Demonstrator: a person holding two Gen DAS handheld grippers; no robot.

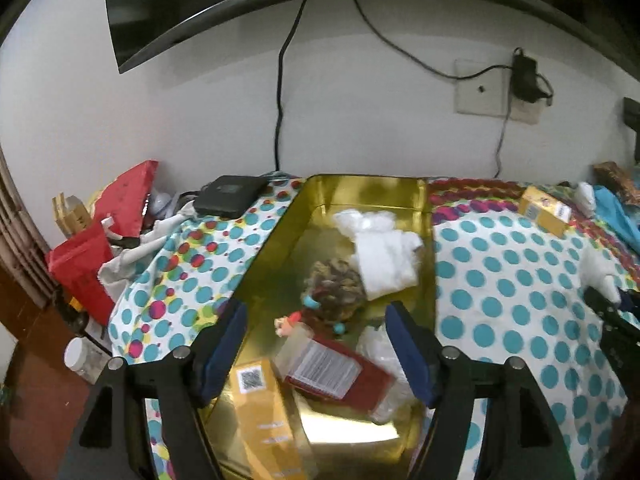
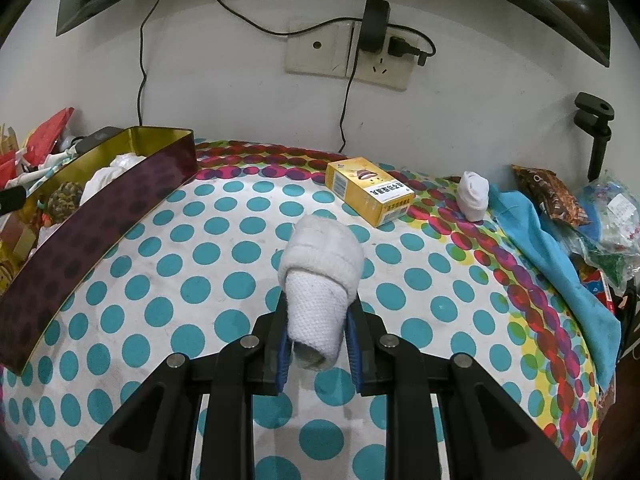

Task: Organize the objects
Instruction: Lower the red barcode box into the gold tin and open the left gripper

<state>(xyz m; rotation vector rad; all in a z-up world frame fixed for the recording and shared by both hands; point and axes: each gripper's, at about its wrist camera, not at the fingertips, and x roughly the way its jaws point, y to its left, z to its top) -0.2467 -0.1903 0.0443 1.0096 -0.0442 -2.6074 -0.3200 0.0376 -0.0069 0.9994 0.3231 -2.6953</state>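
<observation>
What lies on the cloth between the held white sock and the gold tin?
Nothing: in the right wrist view only bare dotted tablecloth separates the rolled sock from the tin.

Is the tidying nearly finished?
About halfway. The gold metal tin already holds white cloth and boxes. The right gripper holds a rolled white sock. A yellow cardboard box and small white sock remain outside.

Left wrist view close above gold tin [image 1: 360, 184], facing wall; right view beside it; both share tin.
</observation>
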